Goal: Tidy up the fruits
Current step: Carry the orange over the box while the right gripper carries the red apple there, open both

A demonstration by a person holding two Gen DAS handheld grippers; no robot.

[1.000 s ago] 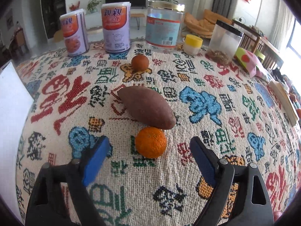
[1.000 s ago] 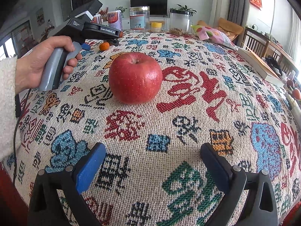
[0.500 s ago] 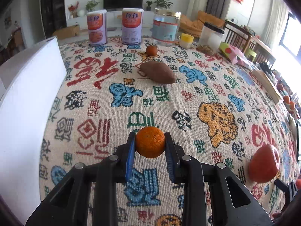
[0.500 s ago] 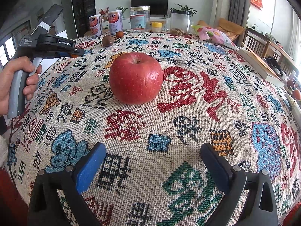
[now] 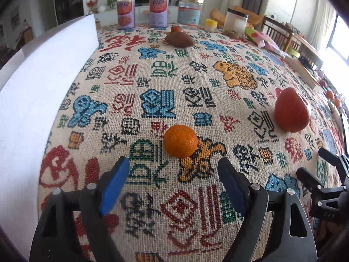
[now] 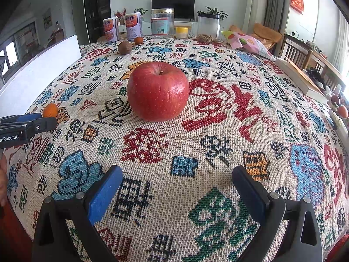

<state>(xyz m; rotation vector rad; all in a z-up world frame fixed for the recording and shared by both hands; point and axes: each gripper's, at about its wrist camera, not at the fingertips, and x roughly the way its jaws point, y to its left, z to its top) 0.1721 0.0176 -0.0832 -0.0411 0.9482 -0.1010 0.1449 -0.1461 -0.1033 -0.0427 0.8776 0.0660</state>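
The orange (image 5: 180,141) is sitting free on the patterned cloth (image 5: 152,76) covering the worktop, just ahead of the left gripper (image 5: 173,182), whose blue fingers (image 5: 114,182) are spreading apart with nothing pressed between them; the fruit is lying beyond the tips, not touched by either pad. Off to its right, well apart but on the same near stretch of cloth, the red apple (image 6: 158,91) is standing upright with its stem up, and the right gripper (image 6: 175,193) is hovering short of it with its fingers released and wide, grasping nothing. Judging by this, the orange is now resting in the apple's neighbourhood, so a grouping of fruit seems to be forming at the near end. What looks left is at the far end: a small round orange-brown fruit (image 5: 176,29) and a brown sweet potato (image 5: 180,40) are lying close together near the two printed cans (image 5: 126,13), the clear jar (image 5: 189,11) and the yellow-lidded tub (image 5: 211,25). A white board (image 5: 43,83) is standing along the left edge. The small far fruit probably still needs fetching.
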